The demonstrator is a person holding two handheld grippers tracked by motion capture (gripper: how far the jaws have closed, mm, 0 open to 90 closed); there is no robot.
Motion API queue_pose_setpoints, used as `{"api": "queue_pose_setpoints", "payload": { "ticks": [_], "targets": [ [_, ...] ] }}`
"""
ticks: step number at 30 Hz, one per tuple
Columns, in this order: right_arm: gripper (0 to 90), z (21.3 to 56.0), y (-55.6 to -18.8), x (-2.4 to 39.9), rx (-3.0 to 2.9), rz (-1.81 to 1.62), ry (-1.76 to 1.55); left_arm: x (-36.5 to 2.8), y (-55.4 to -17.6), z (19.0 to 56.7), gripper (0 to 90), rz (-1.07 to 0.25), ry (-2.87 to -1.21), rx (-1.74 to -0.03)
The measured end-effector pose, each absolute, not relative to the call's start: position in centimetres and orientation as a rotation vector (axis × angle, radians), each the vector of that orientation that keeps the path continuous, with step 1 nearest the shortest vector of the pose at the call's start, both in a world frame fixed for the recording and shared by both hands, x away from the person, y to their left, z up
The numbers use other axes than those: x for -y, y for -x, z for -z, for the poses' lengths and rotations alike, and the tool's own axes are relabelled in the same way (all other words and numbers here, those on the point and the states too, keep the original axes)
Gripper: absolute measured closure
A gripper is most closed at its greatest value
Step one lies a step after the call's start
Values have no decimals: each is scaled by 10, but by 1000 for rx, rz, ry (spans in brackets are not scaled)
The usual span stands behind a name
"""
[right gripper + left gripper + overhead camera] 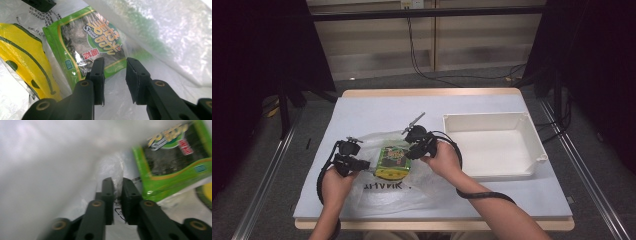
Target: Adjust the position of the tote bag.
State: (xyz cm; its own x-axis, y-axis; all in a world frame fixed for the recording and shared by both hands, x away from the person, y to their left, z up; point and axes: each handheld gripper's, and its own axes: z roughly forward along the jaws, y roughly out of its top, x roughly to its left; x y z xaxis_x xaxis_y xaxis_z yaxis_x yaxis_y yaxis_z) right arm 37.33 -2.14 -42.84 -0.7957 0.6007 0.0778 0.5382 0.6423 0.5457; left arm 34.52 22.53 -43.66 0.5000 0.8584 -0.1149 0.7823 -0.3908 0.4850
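A thin white plastic bag [382, 192] lies crumpled at the table's near left. At its mouth lies a green seaweed snack packet [394, 155] above a yellow packet [392, 173]. My left gripper [362, 164] is at the bag's left side. In the left gripper view it [116, 182] is shut on a fold of the bag film [37, 170], with the green packet [175, 162] just to the right. My right gripper [113, 62] stands open at the near edge of the green packet [92, 45], inside the bag film [175, 37]. The yellow packet [25, 57] lies to the left.
An empty white tray [484, 117] stands at the right of the pale table [362, 110], close to the right hand. Black curtains and cables surround the table.
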Motion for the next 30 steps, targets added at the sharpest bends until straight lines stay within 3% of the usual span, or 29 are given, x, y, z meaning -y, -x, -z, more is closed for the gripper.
{"api": "queue_pose_setpoints", "payload": {
  "ticks": [4,9,18,20,21,23,26,30],
  "targets": [
    [682,428,-372,21,-2745,-865,-940,-210,-341,421,575,-234,-2230,-1300],
    [682,427,-370,20,-2744,-875,-940,-191,-343,422,507,-236,-2265,-1204],
    [679,426,-369,21,-2748,-875,-928,-190,-357,451,387,-161,-2255,-1301],
    [678,426,-370,22,-2750,-868,-930,-190,-356,453,452,-125,-2234,-1289],
    [679,426,-370,22,-2748,-866,-933,-190,-356,453,572,-85,-2241,-1270],
    [679,428,-371,22,-2747,-860,-940,-188,-354,454,616,-87,-2239,-1284],
    [679,428,-371,22,-2747,-856,-945,-186,-352,450,838,-141,-2266,-1272],
    [676,429,-372,21,-2750,-855,-939,-184,-349,445,887,-149,-2261,-1255]
  ]
}}
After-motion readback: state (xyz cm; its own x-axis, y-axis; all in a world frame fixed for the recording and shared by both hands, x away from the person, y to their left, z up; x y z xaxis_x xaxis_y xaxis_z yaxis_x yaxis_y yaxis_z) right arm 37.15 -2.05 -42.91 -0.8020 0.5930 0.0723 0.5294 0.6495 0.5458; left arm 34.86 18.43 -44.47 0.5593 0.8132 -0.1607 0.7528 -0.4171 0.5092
